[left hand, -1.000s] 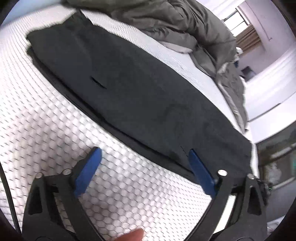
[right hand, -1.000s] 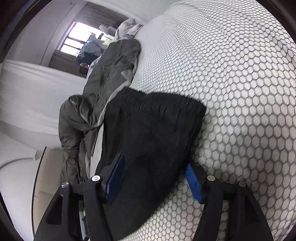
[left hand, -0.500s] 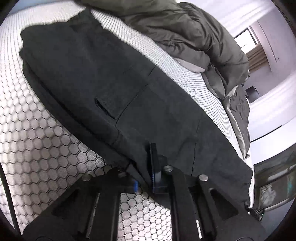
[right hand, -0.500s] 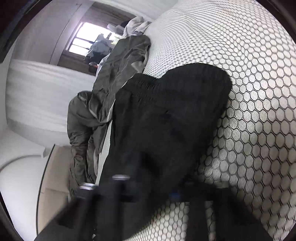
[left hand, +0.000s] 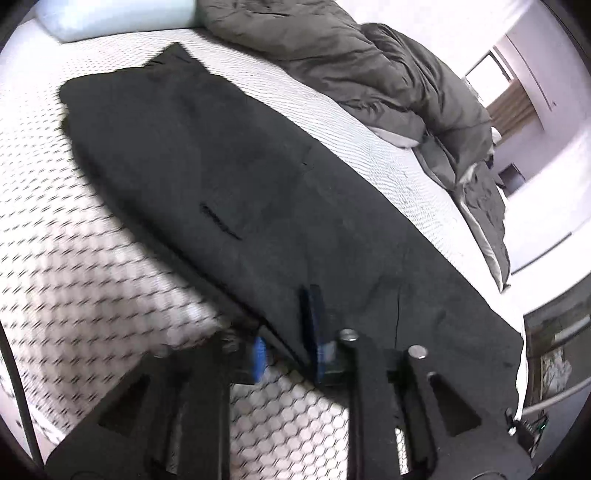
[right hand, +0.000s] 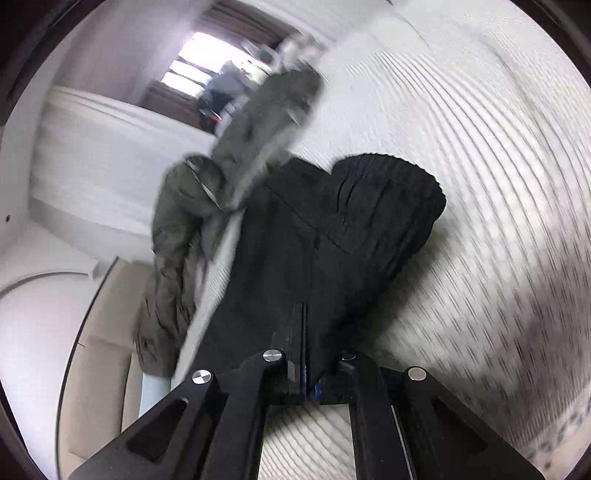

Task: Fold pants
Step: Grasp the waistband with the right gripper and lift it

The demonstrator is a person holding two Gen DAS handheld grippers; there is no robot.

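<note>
Left tool (left hand: 288, 332), right tool (right hand: 308, 354), both clamped on pants (left hand: 229, 177) edge

**Where everything sits on the bed**

We've got the pants (left hand: 229, 177) lying flat across the mattress (left hand: 74, 280), running along its near edge. Behind them, toward the far edge, the duvet (left hand: 362, 70) is bunched up and spills off one side. A pillow (left hand: 110, 14) sits in the far corner.
</note>
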